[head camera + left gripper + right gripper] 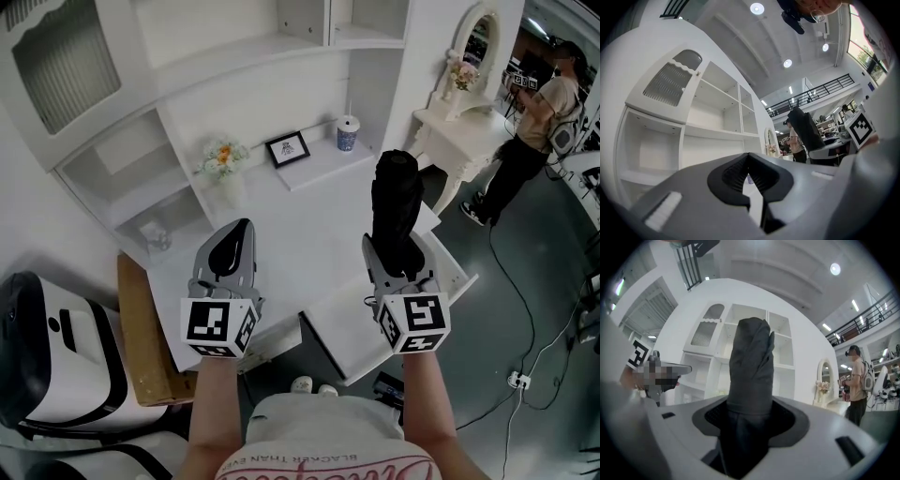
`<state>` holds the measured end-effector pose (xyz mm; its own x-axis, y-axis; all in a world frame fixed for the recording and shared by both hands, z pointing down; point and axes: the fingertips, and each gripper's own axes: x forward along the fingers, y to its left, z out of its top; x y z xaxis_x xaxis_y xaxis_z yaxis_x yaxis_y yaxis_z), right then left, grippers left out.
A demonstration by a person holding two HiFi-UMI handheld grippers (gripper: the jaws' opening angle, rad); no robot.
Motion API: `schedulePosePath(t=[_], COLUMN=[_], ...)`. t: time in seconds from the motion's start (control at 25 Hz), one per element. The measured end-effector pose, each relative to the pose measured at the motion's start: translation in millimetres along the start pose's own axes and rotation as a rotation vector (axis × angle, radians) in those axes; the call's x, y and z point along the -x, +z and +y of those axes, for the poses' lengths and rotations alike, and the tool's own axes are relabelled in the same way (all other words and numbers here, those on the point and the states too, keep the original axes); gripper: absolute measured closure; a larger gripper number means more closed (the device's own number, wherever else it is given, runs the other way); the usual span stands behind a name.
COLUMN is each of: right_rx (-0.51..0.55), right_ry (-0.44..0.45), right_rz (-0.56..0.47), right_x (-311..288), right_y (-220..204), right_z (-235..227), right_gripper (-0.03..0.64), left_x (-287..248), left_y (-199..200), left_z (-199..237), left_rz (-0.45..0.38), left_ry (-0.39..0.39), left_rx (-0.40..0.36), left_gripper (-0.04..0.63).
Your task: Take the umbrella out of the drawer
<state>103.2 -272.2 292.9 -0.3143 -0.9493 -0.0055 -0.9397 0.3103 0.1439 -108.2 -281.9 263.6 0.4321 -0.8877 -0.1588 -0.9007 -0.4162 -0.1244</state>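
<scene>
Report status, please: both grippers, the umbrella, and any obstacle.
Left gripper shut, empty. Right gripper shut on umbrella, folded, clear of open drawer. Nothing blocking; person stands far right.

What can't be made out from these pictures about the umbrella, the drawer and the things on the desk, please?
- Lower end of the umbrella: buried between the jaws of the right gripper in both the head view and the right gripper view.
- Inside of the drawer: in the head view, largely covered by that gripper.
- The framed picture: in the head view, too small to read.
</scene>
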Motion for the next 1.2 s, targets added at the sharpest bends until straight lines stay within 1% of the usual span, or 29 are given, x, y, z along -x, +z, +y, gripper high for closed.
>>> schedulePosePath(t=[0.08, 0.2, 0.4, 0.8, 1.08, 1.2], right_rx=[0.024, 0.027, 0.041, 0.059, 0.054, 0.070], right_ry=[0.006, 0.018, 0.023, 0.032, 0.026, 0.018], right_rz=[-0.038, -0.082, -0.122, -0.136, -0.119, -0.109], right_x=[2.0, 4.4, 3.4, 2.1, -1.6, -1.5], right_y=[9.3, 21.3, 38.7, 47.9, 45.8, 44.3], right_z=[3.5, 6.6, 6.3, 9.8, 8.7, 8.8], right_gripper=[0.374, 0.374, 0.374, 0.374, 0.374, 0.374], left_x=[0.4, 1.4, 1.8, 5.0, 6.5, 6.5], left_y=[1.8, 5.0, 11.6, 17.0, 18.0, 19.4], left_z=[0.8, 1.6, 5.4, 14.3, 18.0, 17.9], left_rz=[-0.004, -0.010, -0.026, -0.038, -0.043, -0.048], left_ry=[0.005, 0.013, 0.022, 0.045, 0.052, 0.050], left_rx=[-0.003, -0.009, -0.017, -0.028, -0.027, -0.025], left_gripper=[0.586, 0.586, 0.586, 0.586, 0.586, 0.586])
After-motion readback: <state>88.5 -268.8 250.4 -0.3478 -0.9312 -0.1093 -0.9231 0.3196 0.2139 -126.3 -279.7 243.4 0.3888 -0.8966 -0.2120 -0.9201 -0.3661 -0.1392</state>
